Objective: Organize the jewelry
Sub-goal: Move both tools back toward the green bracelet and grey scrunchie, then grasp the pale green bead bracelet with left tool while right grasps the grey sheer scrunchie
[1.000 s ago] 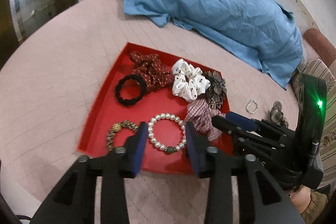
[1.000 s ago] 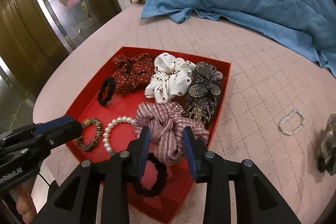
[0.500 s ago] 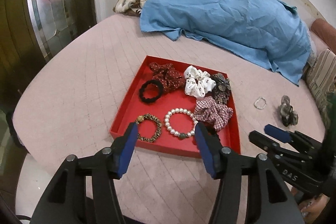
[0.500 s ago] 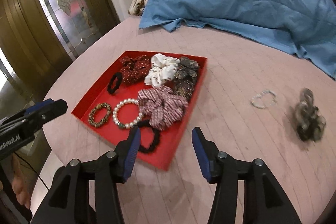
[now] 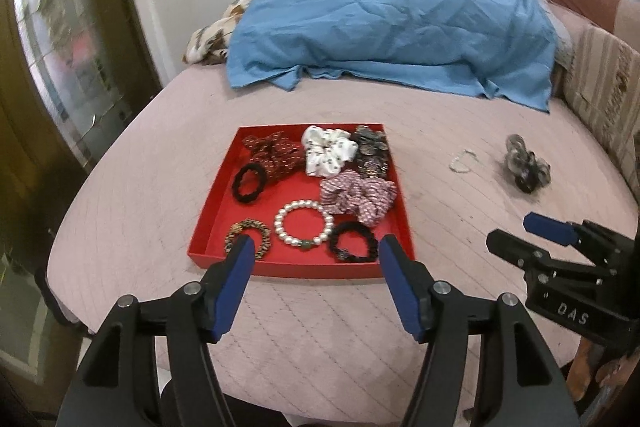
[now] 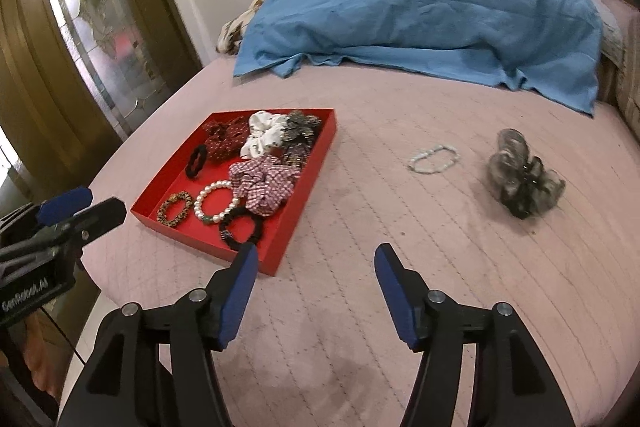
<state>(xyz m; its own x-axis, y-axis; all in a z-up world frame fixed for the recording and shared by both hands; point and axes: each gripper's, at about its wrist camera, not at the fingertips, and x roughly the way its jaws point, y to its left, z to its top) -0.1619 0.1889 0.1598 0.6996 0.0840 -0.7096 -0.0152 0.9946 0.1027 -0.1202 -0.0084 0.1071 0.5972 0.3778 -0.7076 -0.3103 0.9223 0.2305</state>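
Both tongs empty. Left tongs and right tongs have jaws parted and widening, with nothing between the pads; I read this as readying for the next pick rather than a release in progress.

Red tray sits on the pink quilted bed, toward its left side in both views. Contents look sorted by kind: fabric scrunchies along the far wall, namely dark red dotted scrunchie, white scrunchie and checked scrunchie, with a dark beaded piece against the far right corner. Rings and bands occupy the near half: black hair tie, pearl bracelet, gold-brown beaded bracelet and a second black band. Grouping soft things at the back keeps the small loops visible and easy to pinch from the front, I judge.

Still outside the tray, well to its right on the bed: small pale bead bracelet and, beyond it, a grey translucent hair claw. They lie near each other but apart.

The right tongs point at bare quilt between tray and these two strays, so they seem the natural choice for the bracelet. The thin loop lies flat on soft fabric and may snag the quilt.

Blue cloth heaped at the far end, uninvolved.
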